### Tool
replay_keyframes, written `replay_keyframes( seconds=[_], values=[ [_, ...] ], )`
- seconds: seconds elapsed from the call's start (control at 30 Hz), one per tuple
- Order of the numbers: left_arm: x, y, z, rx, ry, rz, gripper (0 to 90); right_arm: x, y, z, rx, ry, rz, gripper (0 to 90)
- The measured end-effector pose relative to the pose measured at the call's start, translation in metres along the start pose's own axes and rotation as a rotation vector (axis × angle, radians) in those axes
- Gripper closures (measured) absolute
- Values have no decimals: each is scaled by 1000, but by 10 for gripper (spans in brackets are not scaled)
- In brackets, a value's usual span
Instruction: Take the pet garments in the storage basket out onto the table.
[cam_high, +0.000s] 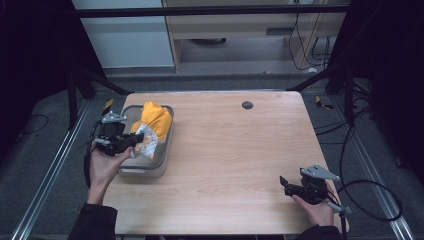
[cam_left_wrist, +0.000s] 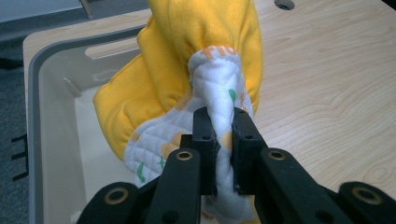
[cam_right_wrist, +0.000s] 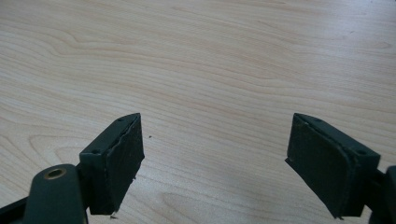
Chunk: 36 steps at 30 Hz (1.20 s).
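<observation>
A yellow cloth with a white patterned lining (cam_high: 152, 124) hangs over a grey plastic bin (cam_high: 161, 161) at the table's left side. My left gripper (cam_high: 134, 141) is shut on the cloth's white quilted edge. In the left gripper view the cloth (cam_left_wrist: 196, 56) rises above the bin's rim (cam_left_wrist: 35, 93), and the left gripper (cam_left_wrist: 224, 126) pinches a fold of the white lining between its jaws. My right gripper (cam_high: 285, 184) rests low over the table's front right, open. In the right gripper view the right gripper (cam_right_wrist: 215, 163) has its jaws wide apart over bare wood.
The wooden table (cam_high: 235, 150) has a round dark grommet (cam_high: 247, 105) near its far edge. A cable (cam_high: 370, 200) trails from the right gripper off the table's right side. Metal frame rails run along both sides on the floor.
</observation>
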<state>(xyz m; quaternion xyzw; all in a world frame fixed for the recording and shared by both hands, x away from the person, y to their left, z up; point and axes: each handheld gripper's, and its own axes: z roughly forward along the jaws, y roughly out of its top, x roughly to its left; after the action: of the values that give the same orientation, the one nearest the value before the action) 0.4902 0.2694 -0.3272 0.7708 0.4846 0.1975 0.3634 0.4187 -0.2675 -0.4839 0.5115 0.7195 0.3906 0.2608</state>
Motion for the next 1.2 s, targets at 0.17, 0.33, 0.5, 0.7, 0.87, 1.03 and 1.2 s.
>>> replay_keyframes(
  seconds=[0.17, 0.33, 0.5, 0.7, 0.87, 1.03, 1.2],
  values=[
    [-6, 3, -4, -13, -19, 14, 825, 0, 0, 0, 0, -1, -2, 183],
    [-15, 6, -9, -23, -42, 35, 824, 1, 0, -1, 2, 2, 5, 183],
    [-24, 9, -9, -34, -70, 47, 824, 1, 0, 0, 2, 0, 1, 183],
    [-35, 12, -6, -32, -99, 68, 824, 0, 0, 0, 1, -1, -3, 183],
    [-44, 16, -2, -30, -116, 83, 824, 0, 0, 0, 0, 0, -3, 183],
    [-54, 19, 3, -23, -136, 104, 824, 1, 0, -1, 4, 0, 2, 183],
    [-62, 22, 6, -18, -148, 123, 824, 0, 0, 0, -1, -3, -6, 183]
  ],
)
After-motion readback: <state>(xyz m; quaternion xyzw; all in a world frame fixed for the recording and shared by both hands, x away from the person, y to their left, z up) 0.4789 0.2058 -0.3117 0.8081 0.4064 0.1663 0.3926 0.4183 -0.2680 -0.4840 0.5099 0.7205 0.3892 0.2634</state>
